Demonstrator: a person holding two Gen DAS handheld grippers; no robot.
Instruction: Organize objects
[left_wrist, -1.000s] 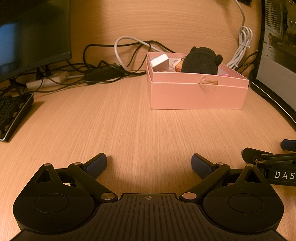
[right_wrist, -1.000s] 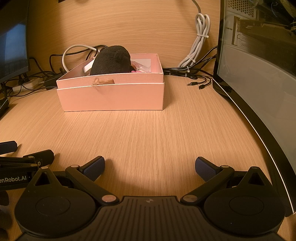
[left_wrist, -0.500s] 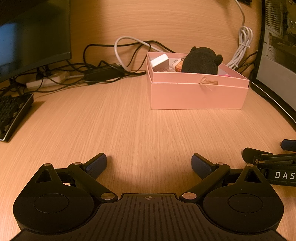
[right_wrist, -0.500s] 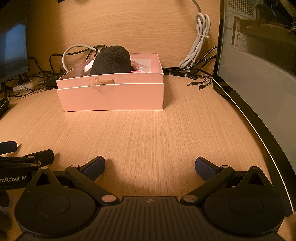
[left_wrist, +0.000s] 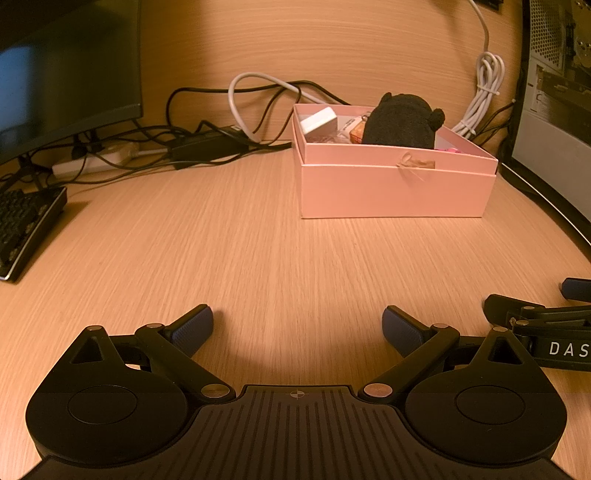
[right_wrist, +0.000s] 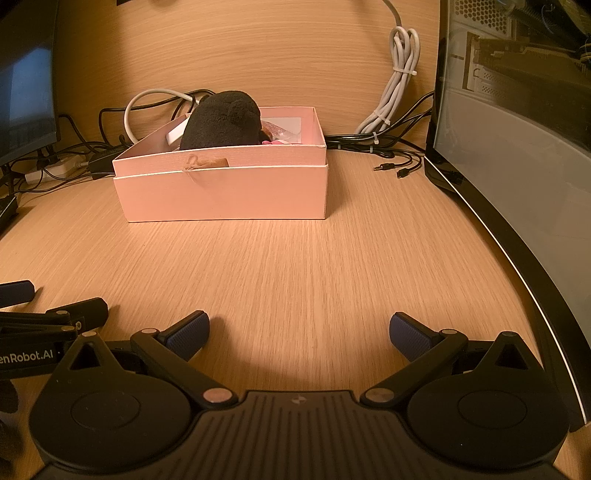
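Observation:
A pink box (left_wrist: 391, 192) stands on the wooden desk, also in the right wrist view (right_wrist: 221, 192). Inside it sit a black plush toy (left_wrist: 400, 123) (right_wrist: 225, 120), a white block (left_wrist: 318, 120) and small wrapped items (left_wrist: 356, 133). My left gripper (left_wrist: 297, 328) is open and empty, low over the desk, well short of the box. My right gripper (right_wrist: 299, 332) is open and empty beside it, also short of the box. Each gripper shows at the edge of the other's view.
A monitor (left_wrist: 66, 74) and keyboard (left_wrist: 22, 229) are at the left. Tangled cables (left_wrist: 207, 136) and a power strip (left_wrist: 92, 160) lie behind the box. A computer case (right_wrist: 517, 147) bounds the right side, with bundled white cable (right_wrist: 399, 81) and loose plugs (right_wrist: 391, 168) nearby.

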